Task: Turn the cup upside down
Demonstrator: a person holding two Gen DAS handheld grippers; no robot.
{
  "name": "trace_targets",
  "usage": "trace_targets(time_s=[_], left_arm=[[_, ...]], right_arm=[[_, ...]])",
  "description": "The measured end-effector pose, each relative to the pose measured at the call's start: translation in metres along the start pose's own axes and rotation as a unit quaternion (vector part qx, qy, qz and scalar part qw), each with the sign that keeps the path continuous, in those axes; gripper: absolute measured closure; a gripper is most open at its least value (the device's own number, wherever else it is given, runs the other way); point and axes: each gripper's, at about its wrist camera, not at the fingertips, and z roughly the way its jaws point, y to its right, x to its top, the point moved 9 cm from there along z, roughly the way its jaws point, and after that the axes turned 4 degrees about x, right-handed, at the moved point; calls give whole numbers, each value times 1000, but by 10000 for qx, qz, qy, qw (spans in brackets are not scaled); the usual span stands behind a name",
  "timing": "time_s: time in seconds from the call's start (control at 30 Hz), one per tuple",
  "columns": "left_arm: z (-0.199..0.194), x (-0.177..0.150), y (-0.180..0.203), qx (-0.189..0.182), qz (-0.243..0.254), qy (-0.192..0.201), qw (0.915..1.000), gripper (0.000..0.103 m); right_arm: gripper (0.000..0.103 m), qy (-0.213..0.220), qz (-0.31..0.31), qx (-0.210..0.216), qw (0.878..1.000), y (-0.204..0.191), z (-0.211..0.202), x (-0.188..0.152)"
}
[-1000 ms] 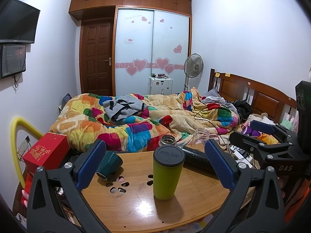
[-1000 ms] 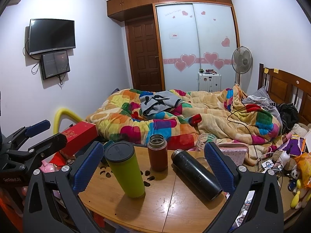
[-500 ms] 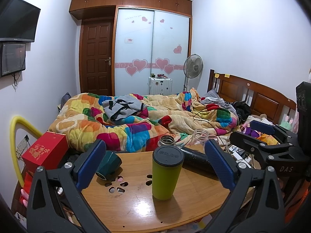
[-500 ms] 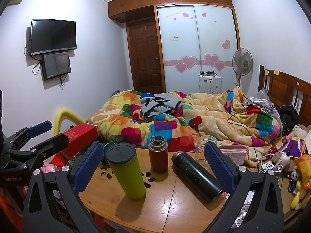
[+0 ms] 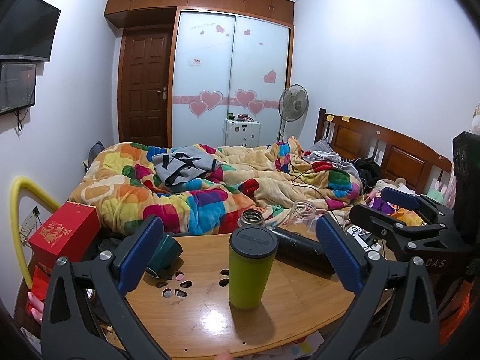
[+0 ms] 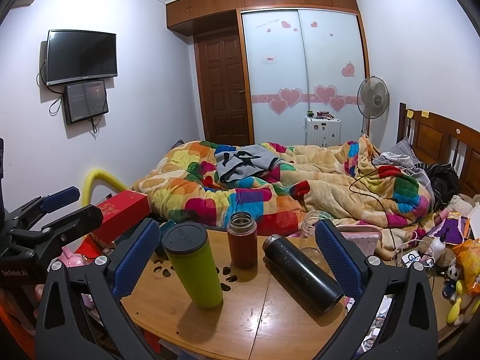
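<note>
Green cup point(image 5: 251, 273) stands wide, dark end up on the table point(image 5: 204, 324), between the left gripper's point(image 5: 240, 258) spread, empty jaws; whether it is already flipped is unclear.

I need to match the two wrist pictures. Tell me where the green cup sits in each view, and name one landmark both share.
Left wrist view: the green cup stands upright at centre, between the open left jaws, on the wooden table.
Right wrist view: the green cup stands left of centre, just inside the left-hand finger of the open right jaws.
Shared landmark: the black bottle lying on its side, to the right of the cup.
</note>
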Motion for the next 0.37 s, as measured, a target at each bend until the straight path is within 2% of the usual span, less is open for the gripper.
trace_targets(time_s=[0.37], left_arm=[[-4,1,5,-50,26,26,10000,0]], right_arm=[[0,2,-9,-1,10000,-1,0,-1]])
